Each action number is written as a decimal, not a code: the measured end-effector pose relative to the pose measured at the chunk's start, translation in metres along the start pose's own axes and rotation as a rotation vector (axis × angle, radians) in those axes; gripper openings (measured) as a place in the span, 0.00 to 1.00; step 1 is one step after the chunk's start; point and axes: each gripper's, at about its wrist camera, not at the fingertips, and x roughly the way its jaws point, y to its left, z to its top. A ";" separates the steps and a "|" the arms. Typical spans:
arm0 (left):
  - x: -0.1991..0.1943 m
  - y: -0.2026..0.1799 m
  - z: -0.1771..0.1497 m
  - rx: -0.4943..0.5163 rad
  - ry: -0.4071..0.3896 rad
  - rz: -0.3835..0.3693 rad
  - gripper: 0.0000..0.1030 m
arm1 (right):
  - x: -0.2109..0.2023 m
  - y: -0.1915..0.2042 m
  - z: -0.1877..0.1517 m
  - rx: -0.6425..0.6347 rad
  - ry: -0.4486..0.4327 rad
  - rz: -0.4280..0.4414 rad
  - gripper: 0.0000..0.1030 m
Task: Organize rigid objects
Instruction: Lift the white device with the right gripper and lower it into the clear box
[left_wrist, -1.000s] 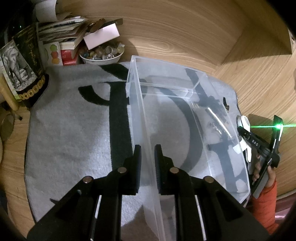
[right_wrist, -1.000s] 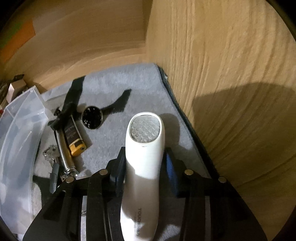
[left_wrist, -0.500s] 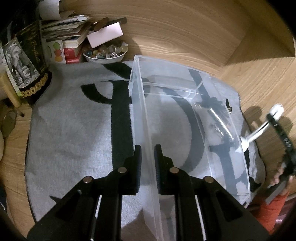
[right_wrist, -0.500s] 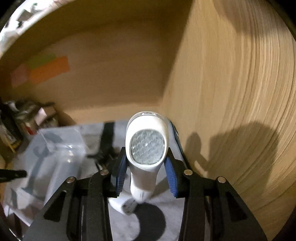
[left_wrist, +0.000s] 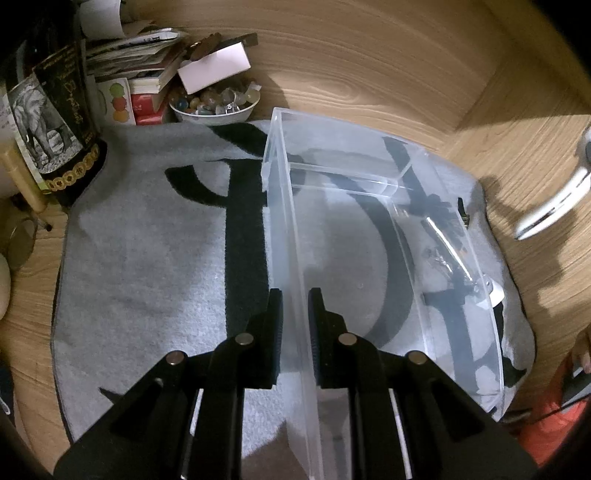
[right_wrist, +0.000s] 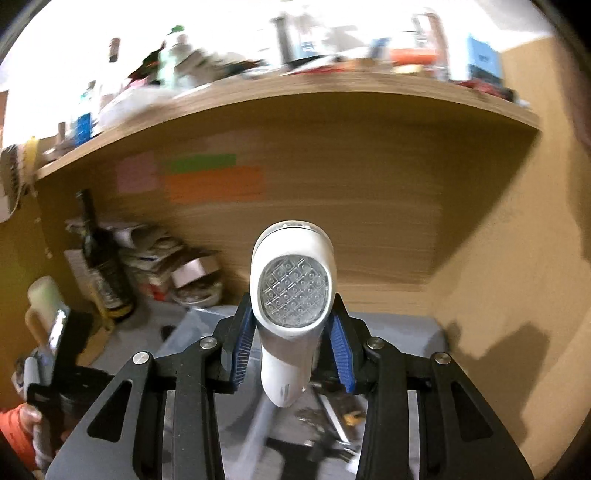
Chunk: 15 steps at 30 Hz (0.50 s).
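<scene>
While the left gripper (left_wrist: 294, 314) has its jaws pinching the near long wall of the clear plastic bin (left_wrist: 369, 266), one black pad on the outside and one inside, the right gripper (right_wrist: 292, 349) has its blue-padded jaws pressed against the neck of a white handheld device (right_wrist: 291, 295), whose round textured face points at the right wrist camera. The device sits between the pads with its handle running down out of the grip toward 6 o'clock, raised above the worktop. In the left wrist view the same white device (left_wrist: 554, 199) shows at 3 o'clock, in the air beyond the bin's far wall and apart from it. The bin stands on a grey mat with black markings (left_wrist: 147, 258) and nothing can be made out lying inside it. Seen through the bin's far wall, at about 3 o'clock from the left jaws, a metal rod and small bits (left_wrist: 447, 254) lie on the mat; in the right wrist view these small items (right_wrist: 332, 417) show blurred at 6 o'clock below the device. At 11 o'clock in the left wrist view are a white bowl of glass beads (left_wrist: 214, 105), a stack of books and papers (left_wrist: 147, 74), and a dark bottle with an elephant label (left_wrist: 48, 122).
</scene>
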 end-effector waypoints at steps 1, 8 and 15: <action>0.001 0.000 0.000 0.000 0.001 0.000 0.13 | 0.009 0.008 -0.001 -0.012 0.009 0.015 0.34; 0.004 0.000 0.000 0.003 0.012 0.002 0.13 | 0.051 0.043 -0.013 -0.069 0.131 0.101 0.34; 0.005 0.000 0.000 0.007 0.012 0.000 0.13 | 0.088 0.055 -0.029 -0.085 0.285 0.169 0.34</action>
